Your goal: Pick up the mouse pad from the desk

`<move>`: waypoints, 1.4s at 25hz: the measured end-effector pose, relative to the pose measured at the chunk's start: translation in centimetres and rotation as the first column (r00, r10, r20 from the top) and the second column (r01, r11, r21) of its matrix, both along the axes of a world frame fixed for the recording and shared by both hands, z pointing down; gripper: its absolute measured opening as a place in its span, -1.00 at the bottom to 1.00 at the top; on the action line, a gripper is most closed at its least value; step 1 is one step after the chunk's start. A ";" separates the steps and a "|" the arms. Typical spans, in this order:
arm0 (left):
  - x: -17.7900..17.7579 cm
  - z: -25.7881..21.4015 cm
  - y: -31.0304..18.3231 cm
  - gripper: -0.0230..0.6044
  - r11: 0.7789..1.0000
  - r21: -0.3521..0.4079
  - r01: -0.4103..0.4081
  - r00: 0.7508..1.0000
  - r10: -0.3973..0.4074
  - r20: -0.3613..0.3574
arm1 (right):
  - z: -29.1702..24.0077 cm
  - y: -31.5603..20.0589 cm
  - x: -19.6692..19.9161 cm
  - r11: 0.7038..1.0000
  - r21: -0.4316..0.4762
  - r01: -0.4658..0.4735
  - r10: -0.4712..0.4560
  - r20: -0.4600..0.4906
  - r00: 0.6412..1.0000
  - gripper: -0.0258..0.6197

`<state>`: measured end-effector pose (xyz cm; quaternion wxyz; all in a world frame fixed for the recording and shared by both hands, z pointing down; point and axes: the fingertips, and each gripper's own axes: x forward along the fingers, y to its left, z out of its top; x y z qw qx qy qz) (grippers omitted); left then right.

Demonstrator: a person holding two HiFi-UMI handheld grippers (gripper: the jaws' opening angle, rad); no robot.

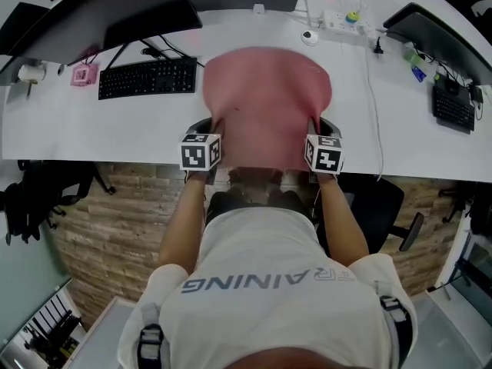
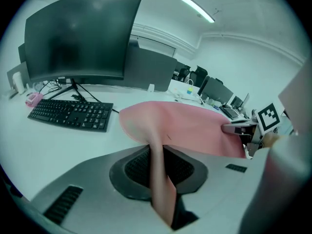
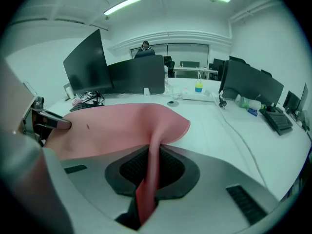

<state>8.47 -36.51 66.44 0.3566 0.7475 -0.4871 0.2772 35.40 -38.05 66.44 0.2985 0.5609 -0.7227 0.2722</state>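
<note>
The left tongs (image 1: 213,126) pinch the mouse pad (image 1: 267,91) at its near-left corner. The right tongs (image 1: 314,126) pinch its near-right corner.

the fold of the mouse pad (image 2: 195,126) vanishes between the jaws of the left gripper (image 2: 158,174), and likewise in the right gripper (image 3: 147,179). in the head view the marker cubes (image 1: 201,151) hide both hands. the monitor (image 1: 115,6) at the far left corner of the desk (image 1: 69,133) is cut by the top edge. items (image 1: 346,18) at the far edge are too small to name.
</note>
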 end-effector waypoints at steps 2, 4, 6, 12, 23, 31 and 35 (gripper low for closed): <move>0.1 -1.6 -0.8 -0.64 0.999 0.032 0.008 1.000 -0.007 -0.016 | -1.7 -0.8 0.2 0.999 0.041 0.004 -0.003 -0.014 1.000 -0.73; 0.4 -3.1 -1.4 -0.64 0.998 0.066 0.007 1.000 -0.005 -0.030 | -3.4 -1.3 0.2 0.997 0.076 0.003 -0.001 -0.019 1.000 -0.73; 0.8 -4.8 -1.9 -0.64 0.995 0.102 0.005 0.999 -0.001 -0.042 | -5.1 -1.7 0.2 0.994 0.106 -0.002 0.003 -0.015 1.000 -0.73; 1.4 -11.0 -4.0 -0.64 0.970 0.242 -0.010 0.999 0.022 -0.050 | -11.2 -3.2 0.0 0.977 0.212 -0.013 0.011 0.012 1.000 -0.73; 1.7 -23.8 -6.1 -0.64 0.860 0.511 0.009 0.994 0.046 -0.095 | -24.1 -4.9 1.5 0.887 0.458 -0.052 0.042 0.031 0.999 -0.73; 1.7 -34.2 -5.8 -0.64 0.712 0.701 0.033 0.988 0.082 -0.130 | -34.7 -4.2 1.6 0.757 0.652 -0.043 0.037 0.024 0.999 -0.73; 1.4 -38.5 -5.6 -0.63 0.645 0.762 0.048 0.984 0.099 -0.146 | -39.3 -3.8 1.5 0.686 0.727 -0.024 0.030 0.004 1.000 -0.73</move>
